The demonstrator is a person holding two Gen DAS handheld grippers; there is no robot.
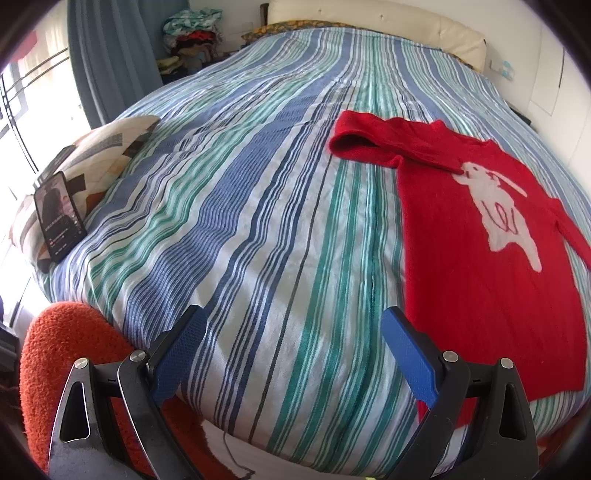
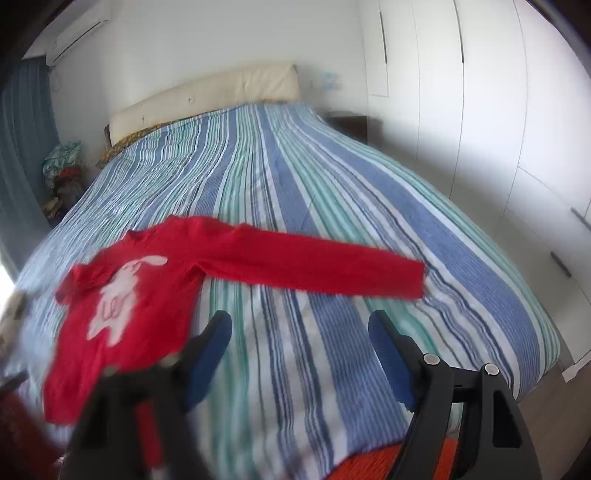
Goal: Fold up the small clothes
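Observation:
A small red sweater (image 1: pixel 480 240) with a white rabbit on its front lies flat on the striped bedspread (image 1: pixel 258 203). In the left wrist view its left sleeve is folded across the chest. In the right wrist view the same red sweater (image 2: pixel 140 295) has its other sleeve (image 2: pixel 314 264) stretched straight out to the right. My left gripper (image 1: pixel 295 325) hangs open over bare bedspread, left of the sweater's hem. My right gripper (image 2: pixel 301 328) is open and holds nothing, above the bedspread just below the stretched sleeve.
A patterned pillow (image 1: pixel 96 158) with a phone (image 1: pixel 59 218) leaning on it sits at the bed's left edge. An orange fuzzy cushion (image 1: pixel 59 350) lies by the near corner. A cream headboard (image 2: pixel 207 96), white wardrobes (image 2: pixel 480 110) and a clothes pile (image 1: pixel 192 33) surround the bed.

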